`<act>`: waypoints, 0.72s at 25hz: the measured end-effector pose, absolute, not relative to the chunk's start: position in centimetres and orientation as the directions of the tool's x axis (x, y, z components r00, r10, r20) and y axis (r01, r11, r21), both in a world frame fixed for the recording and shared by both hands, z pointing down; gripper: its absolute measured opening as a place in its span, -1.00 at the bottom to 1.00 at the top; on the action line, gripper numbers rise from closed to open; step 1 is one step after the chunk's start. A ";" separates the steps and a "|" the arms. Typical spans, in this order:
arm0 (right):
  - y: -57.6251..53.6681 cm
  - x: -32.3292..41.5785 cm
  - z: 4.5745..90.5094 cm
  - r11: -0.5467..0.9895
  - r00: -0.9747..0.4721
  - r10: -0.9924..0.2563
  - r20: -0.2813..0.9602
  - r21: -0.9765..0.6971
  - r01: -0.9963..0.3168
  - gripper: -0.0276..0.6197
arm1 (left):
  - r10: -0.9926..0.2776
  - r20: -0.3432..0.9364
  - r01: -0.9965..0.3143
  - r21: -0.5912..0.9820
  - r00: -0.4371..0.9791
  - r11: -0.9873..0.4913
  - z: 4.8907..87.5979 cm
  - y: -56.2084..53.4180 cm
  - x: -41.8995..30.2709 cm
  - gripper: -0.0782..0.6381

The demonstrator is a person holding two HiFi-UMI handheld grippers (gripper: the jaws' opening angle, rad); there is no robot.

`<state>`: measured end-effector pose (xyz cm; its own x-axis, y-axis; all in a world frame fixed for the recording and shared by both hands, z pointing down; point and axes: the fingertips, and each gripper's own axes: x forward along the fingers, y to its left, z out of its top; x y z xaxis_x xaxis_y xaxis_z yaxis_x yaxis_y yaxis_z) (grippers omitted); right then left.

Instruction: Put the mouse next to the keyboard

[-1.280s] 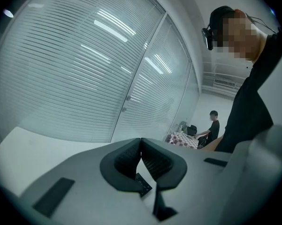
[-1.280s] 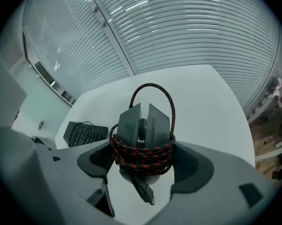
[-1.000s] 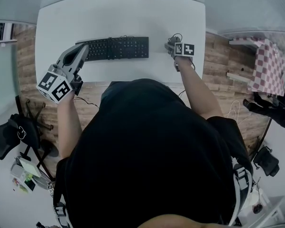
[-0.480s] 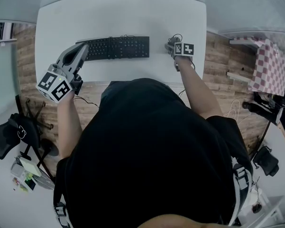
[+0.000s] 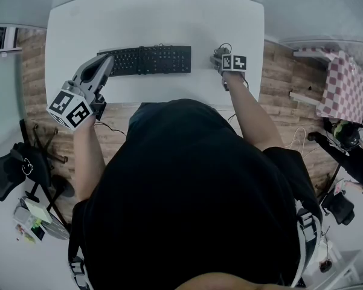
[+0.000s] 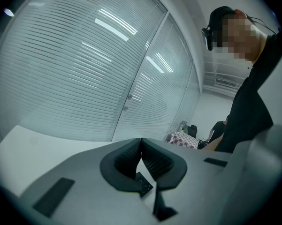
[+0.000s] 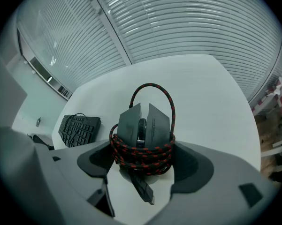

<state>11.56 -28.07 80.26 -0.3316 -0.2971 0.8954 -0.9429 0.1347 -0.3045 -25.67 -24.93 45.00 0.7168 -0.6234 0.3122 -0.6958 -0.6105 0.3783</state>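
The white table (image 5: 157, 17) carries the keyboard (image 5: 146, 60) across its middle, with bare surface to the keyboard's right. That bare strip is where the mouse belongs.

The left gripper (image 6: 141, 144) hangs at the keyboard's left end with its jaws closed tip to tip on nothing. It has no part in this step and is best kept clear of the keys.

The right gripper (image 7: 145, 168) is near the keyboard's right end, and its jaws are clamped on the mouse (image 7: 143, 123). The pads press the coils of cable at both sides, not the shell itself. The mouse is low at the table, apart from the keyboard's right edge. Whether its underside touches the surface I cannot tell.

The step in hand looks like the set-down. To do it well, the mouse should come down flat and be felt to rest before the jaws part. It should be square to the keyboard and near it without bumping it.

The red-and-black cable (image 7: 143, 153) is wound round the body (a springy thing to grip). The jaws should therefore open slowly and draw straight back, so no loop snags a pad.

The plug (image 7: 144, 191) trails loose toward the gripper and could catch on it.
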 end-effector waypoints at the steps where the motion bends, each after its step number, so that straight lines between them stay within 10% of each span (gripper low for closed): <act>1: -28.1 11.6 80.3 0.135 -0.330 -0.297 0.896 -0.302 -0.944 0.32 | -0.625 0.307 -0.695 0.380 0.717 -0.611 45.0 -25.0 -25.7 -0.72; 18: -27.9 11.6 81.1 0.141 -0.325 -0.282 0.903 -0.296 -0.945 0.32 | -0.626 0.305 -0.695 0.382 0.717 -0.609 45.0 -25.0 -25.5 -0.72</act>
